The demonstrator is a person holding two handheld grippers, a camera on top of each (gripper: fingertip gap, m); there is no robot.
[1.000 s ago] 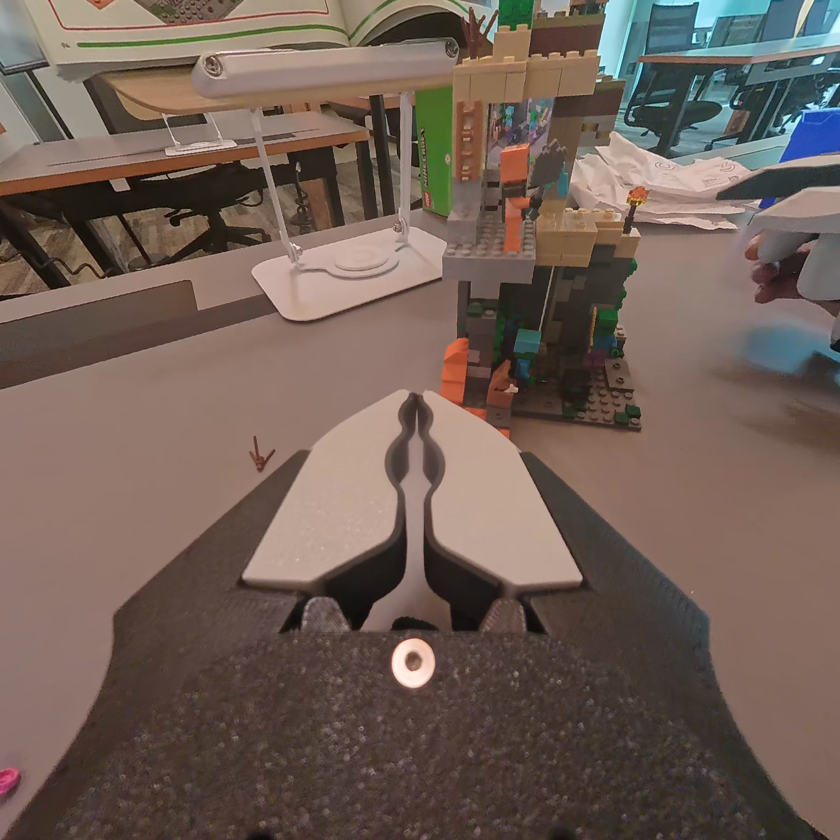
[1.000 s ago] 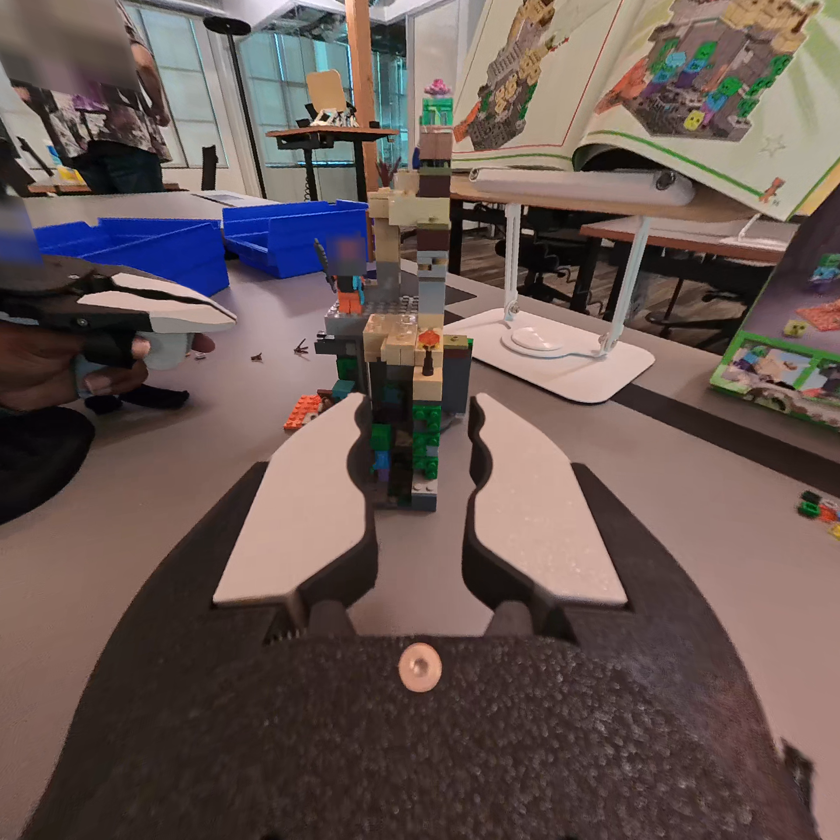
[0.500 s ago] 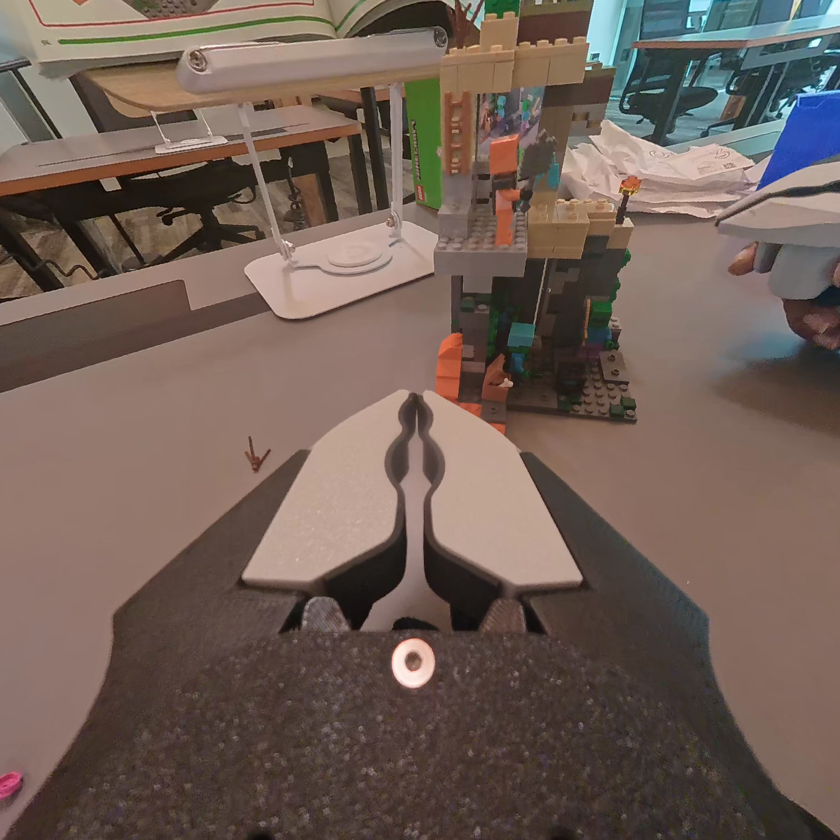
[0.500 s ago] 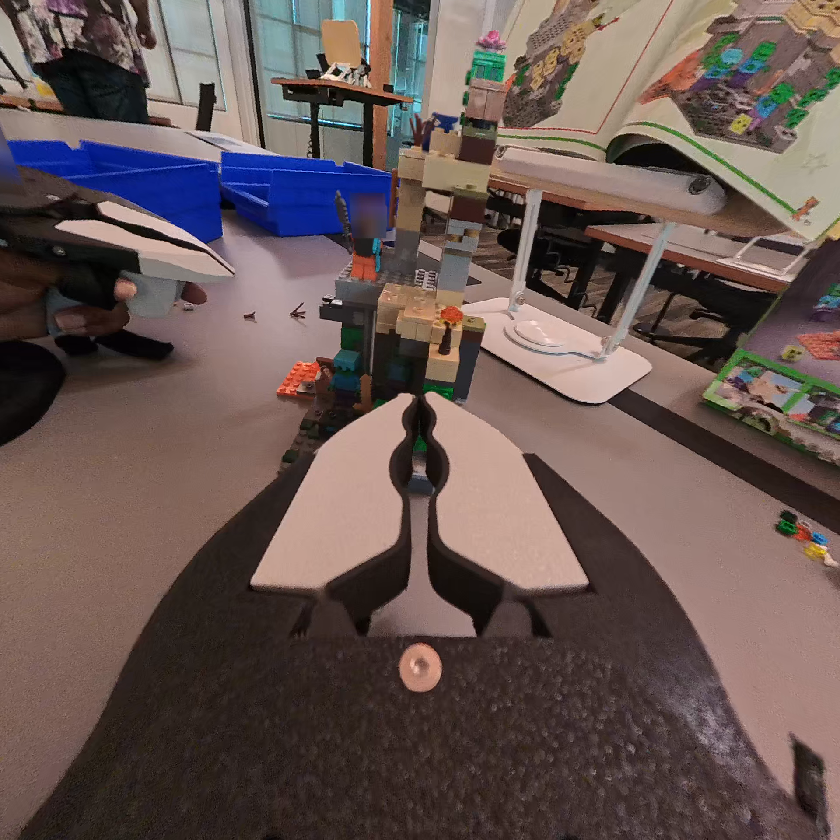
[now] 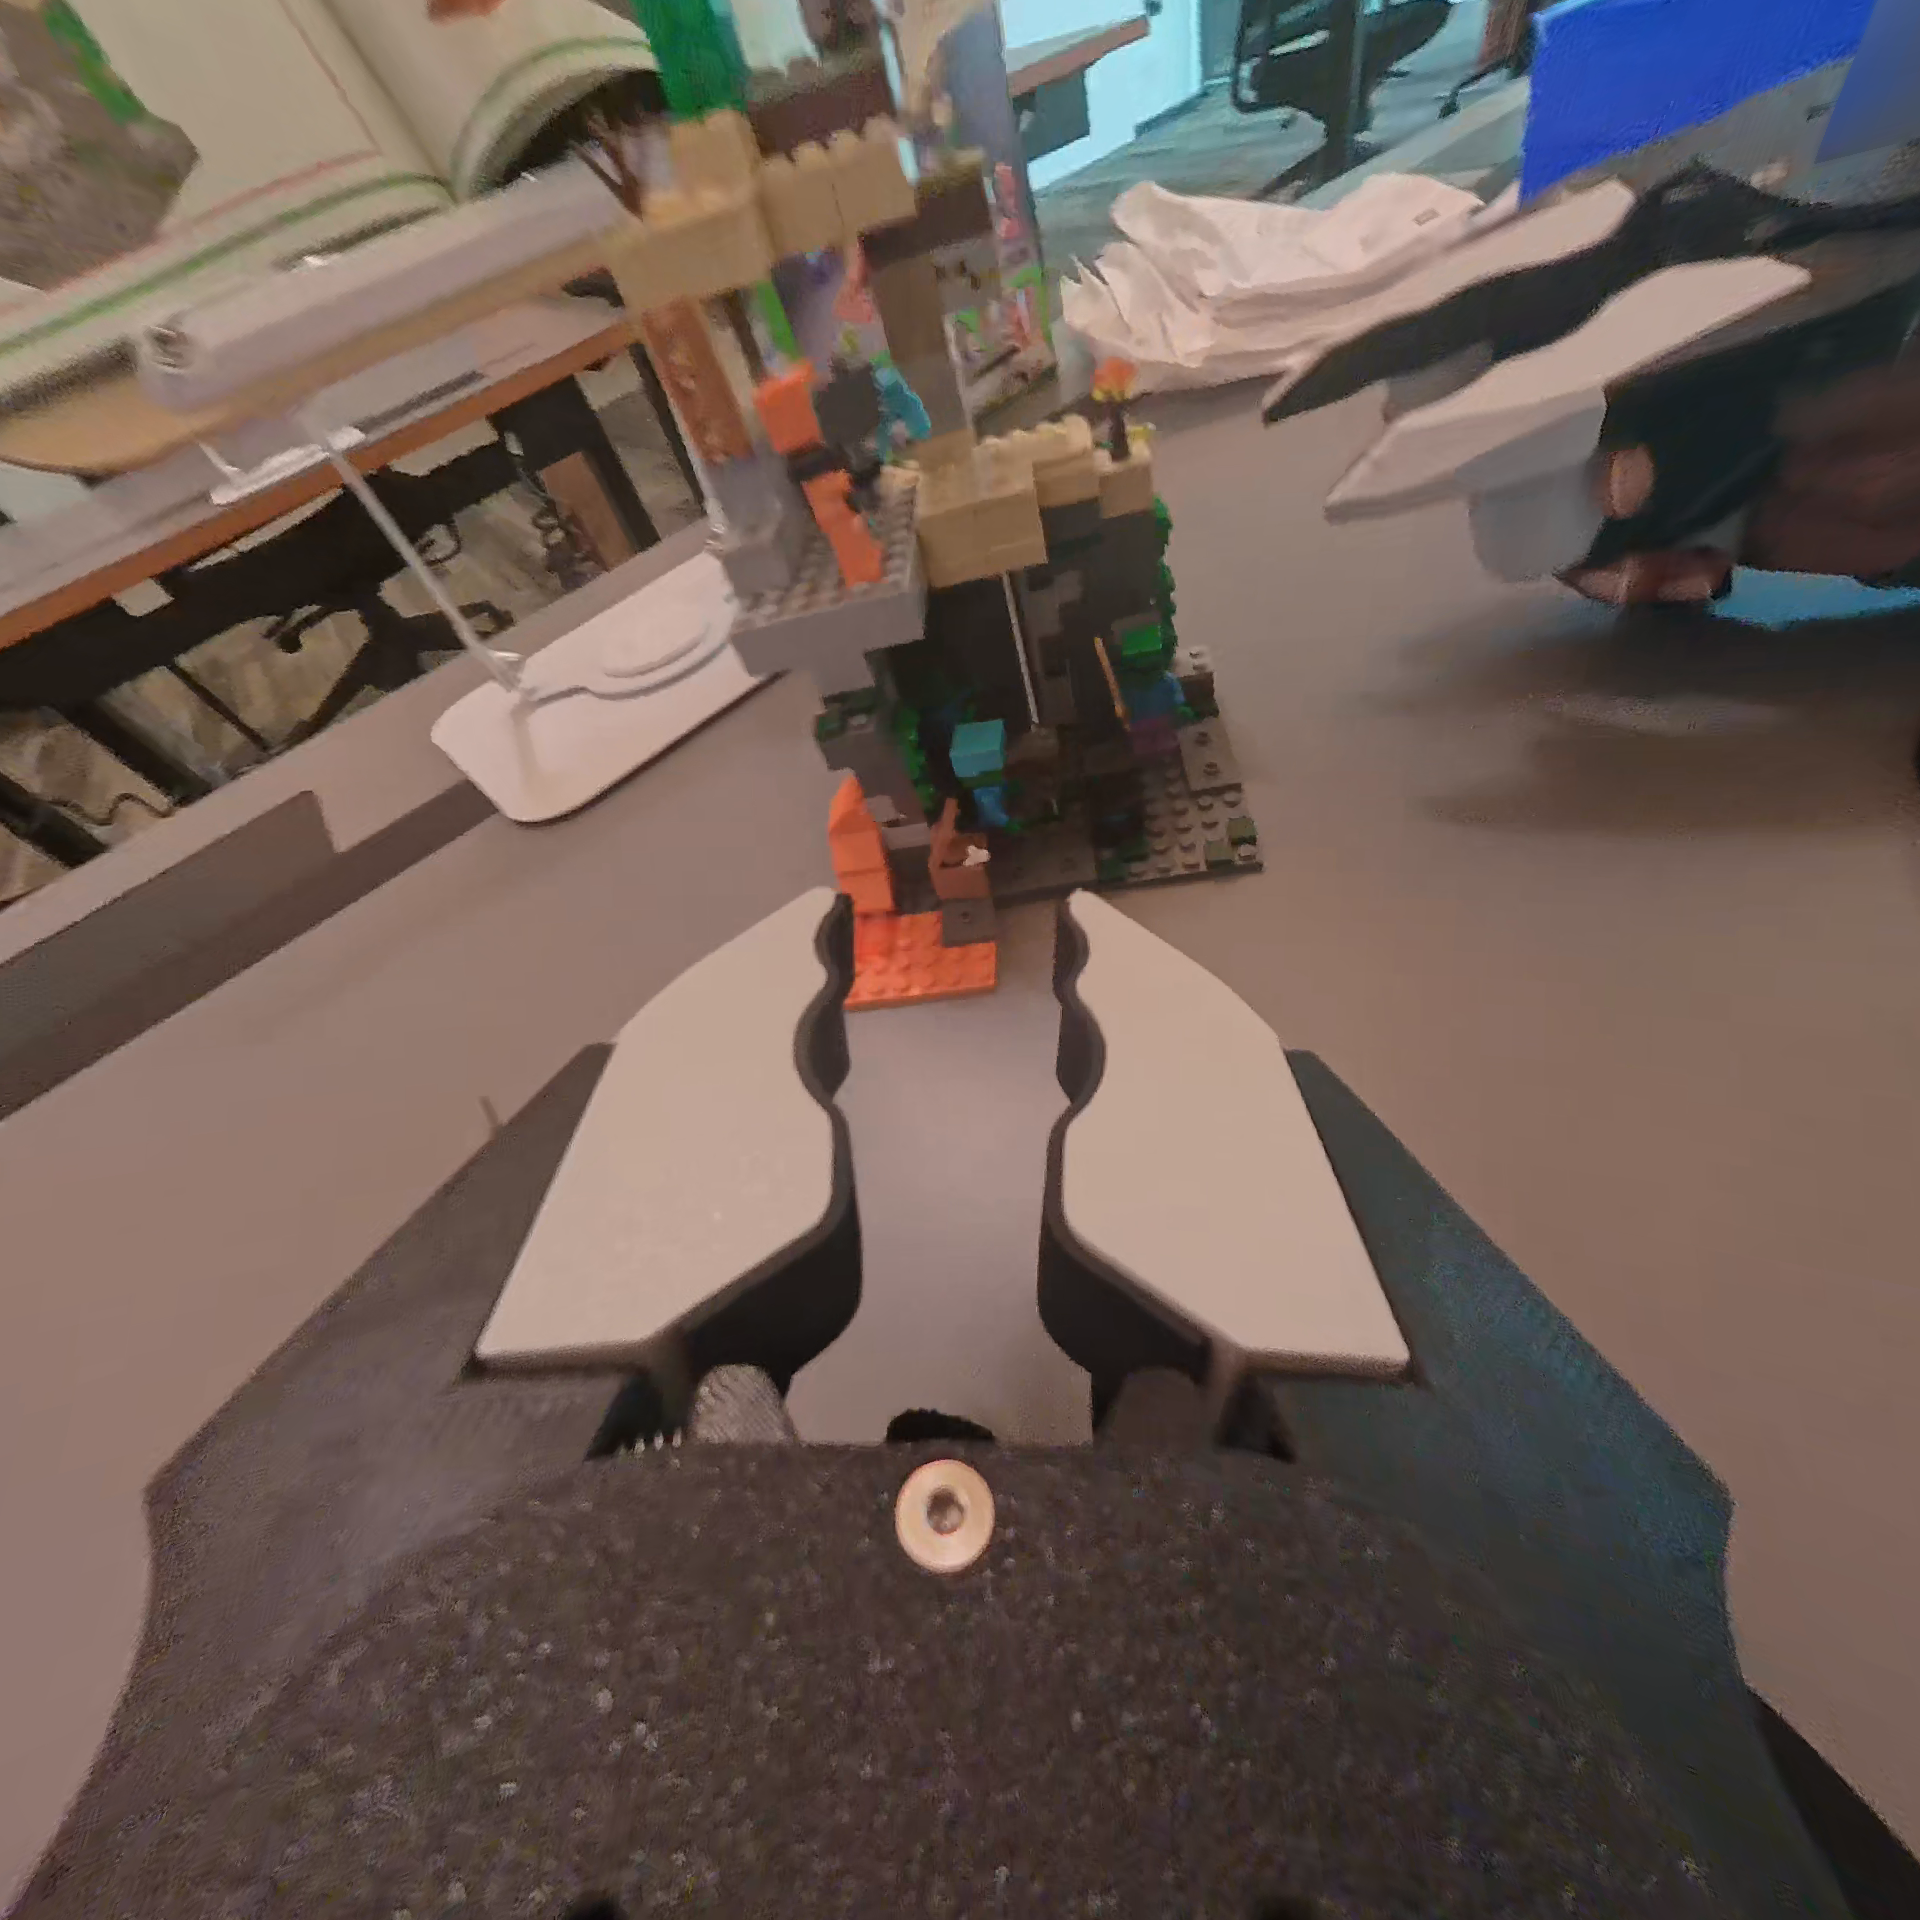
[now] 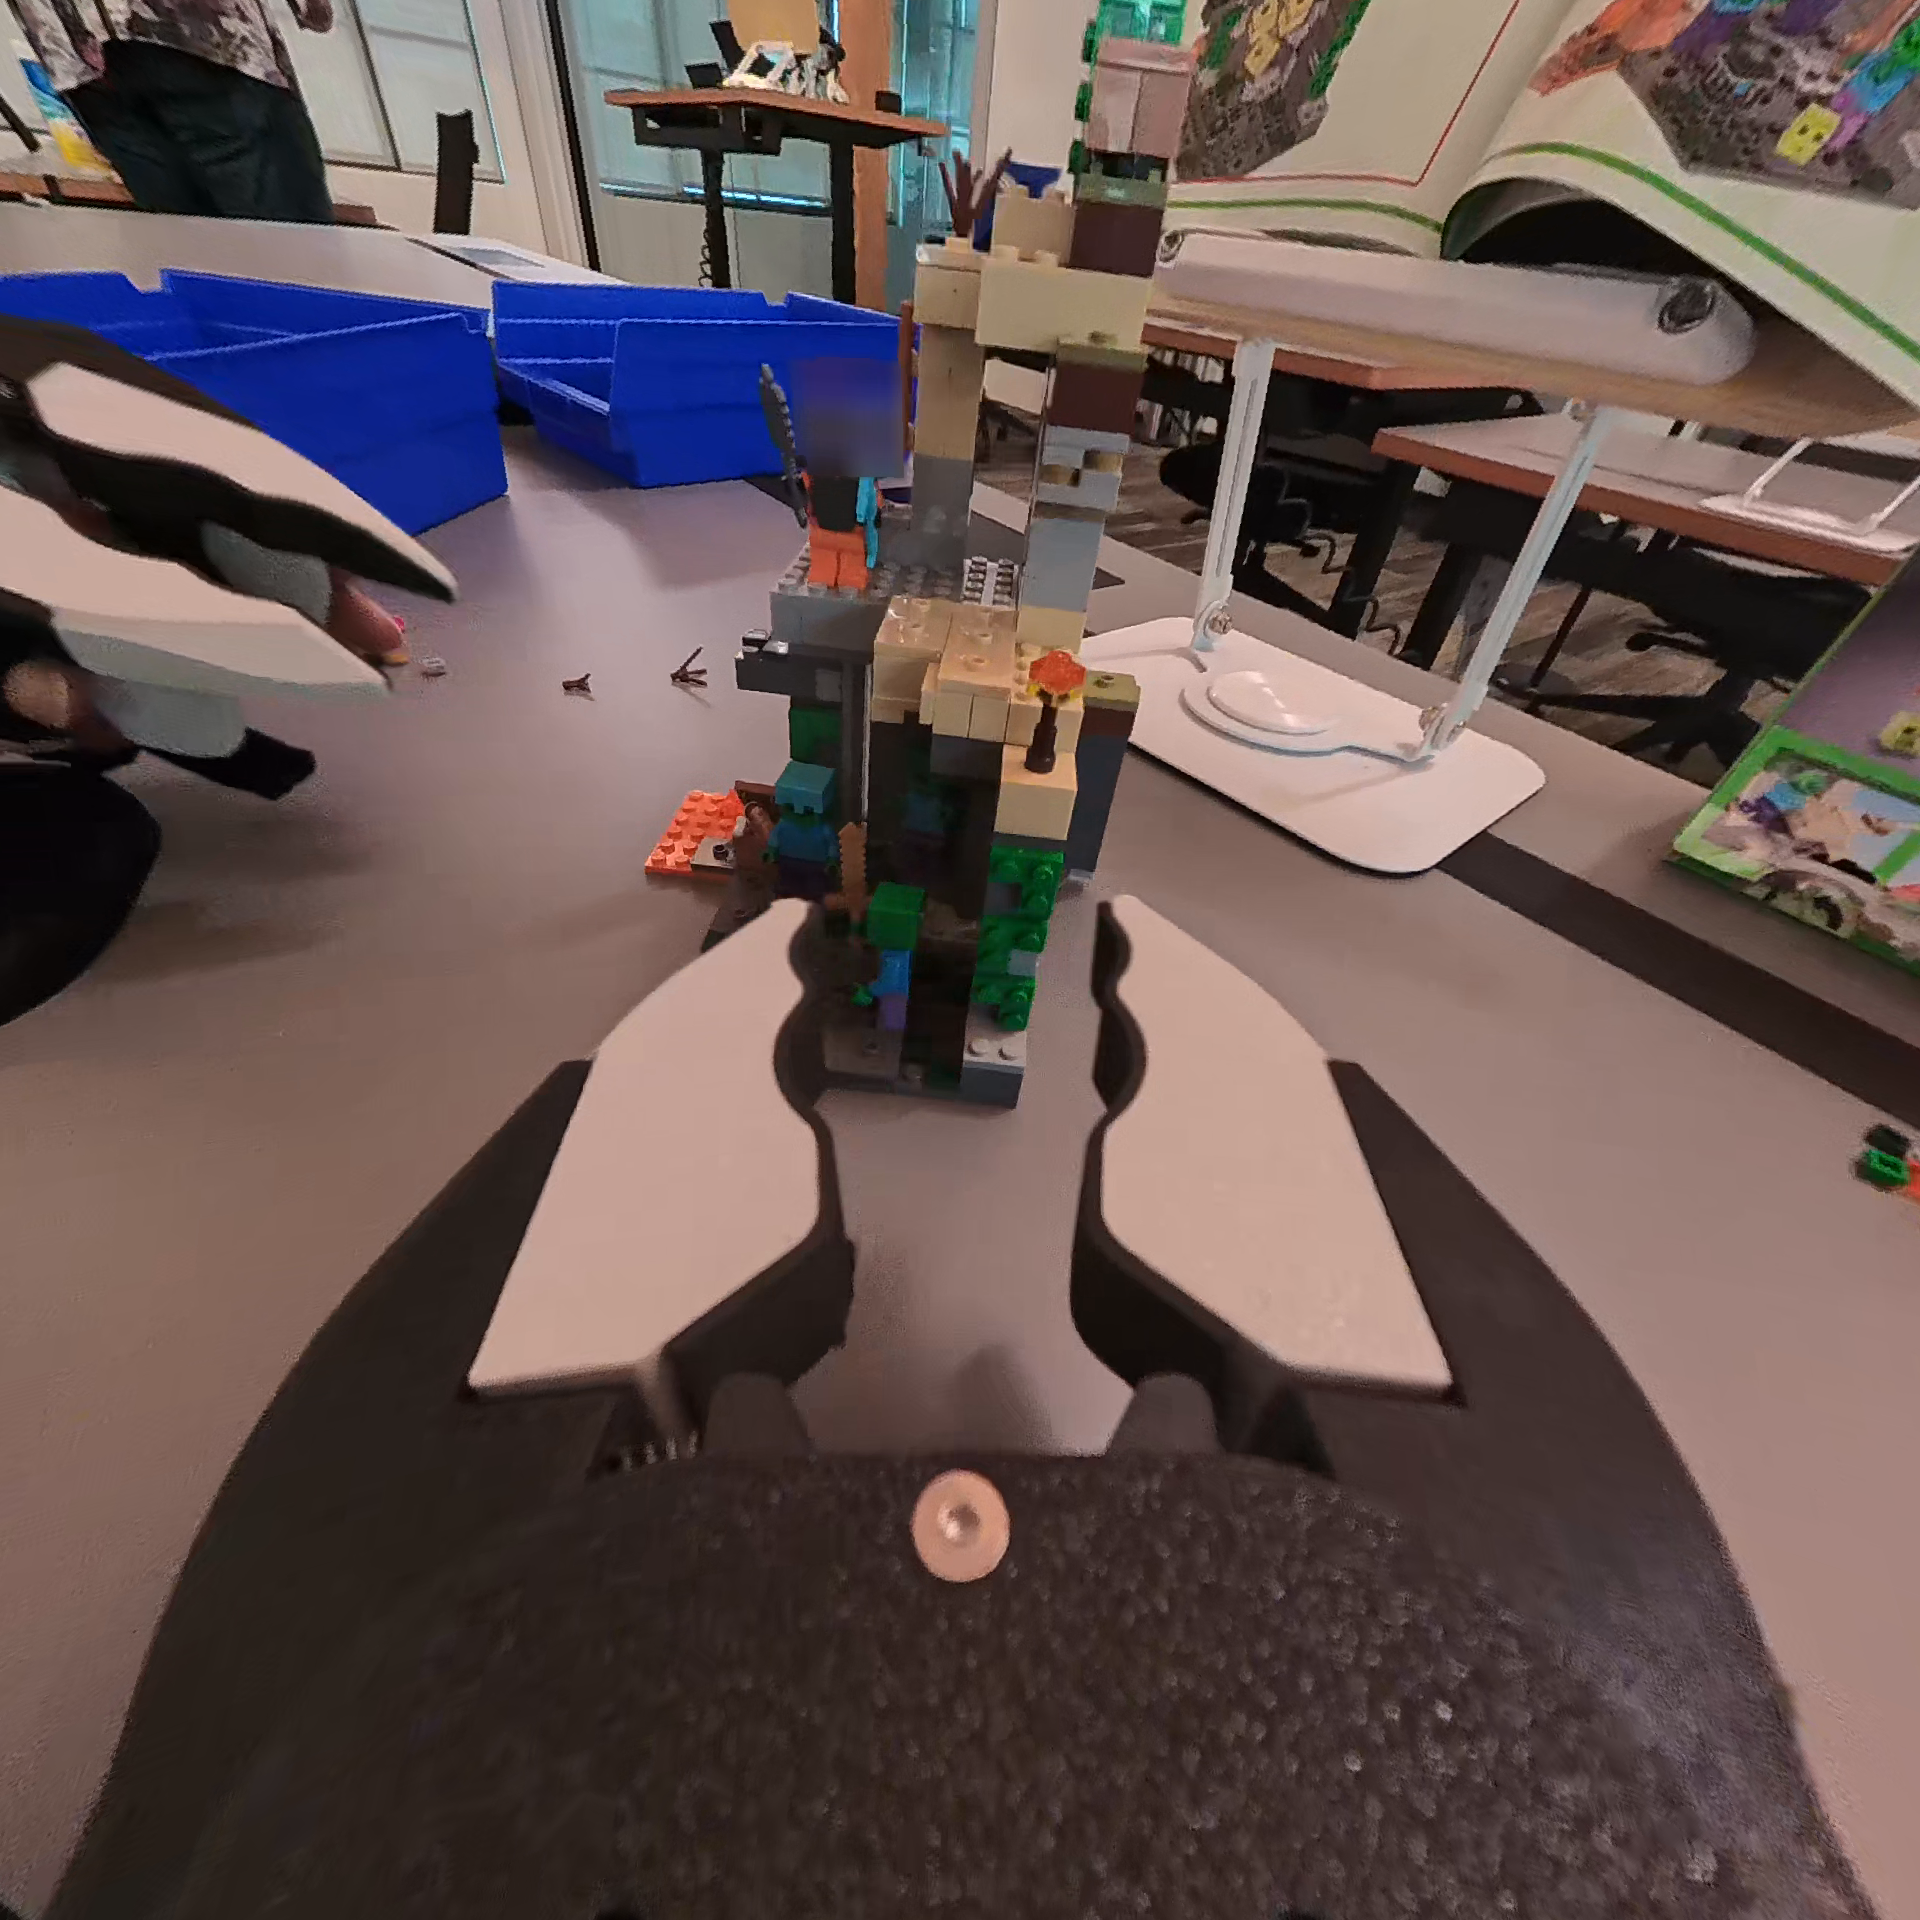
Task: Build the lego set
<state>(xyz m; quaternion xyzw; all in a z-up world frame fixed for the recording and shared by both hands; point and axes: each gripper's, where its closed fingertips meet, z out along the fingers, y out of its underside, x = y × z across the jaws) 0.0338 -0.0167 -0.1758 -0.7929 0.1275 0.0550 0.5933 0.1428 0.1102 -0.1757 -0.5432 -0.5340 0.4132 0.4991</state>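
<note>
A tall lego build [image 5: 997,644] of tan, grey, dark and green bricks stands on the grey table, with an orange plate [image 5: 920,961] at its foot. My left gripper [image 5: 951,914] is open and empty, its tips just short of the orange plate. In the right wrist view the build [image 6: 956,790] stands straight ahead. My right gripper [image 6: 951,925] is open and empty, its tips on either side of the build's base without touching. Each gripper shows in the other's view, the right one [image 5: 1507,343] at upper right and the left one [image 6: 208,561] at left.
A white stand [image 6: 1320,769] holds an open instruction book [image 6: 1621,114] behind the build. Blue bins [image 6: 665,384] sit at the back left. Small brown pieces [image 6: 634,677] lie on the table, loose bricks [image 6: 1886,1169] at right, a green box [image 6: 1829,831] and white bags [image 5: 1278,260] beyond. From my left tips it is roughly 10 centimetres to the orange plate [image 5: 920,961]; from my right, 15 centimetres. The right camera catches it too, in the right wrist view [image 6: 707,830].
Both grippers have opened from shut. The left gripper has moved closer to the build's orange foot. The right gripper has come up around the build's base.
</note>
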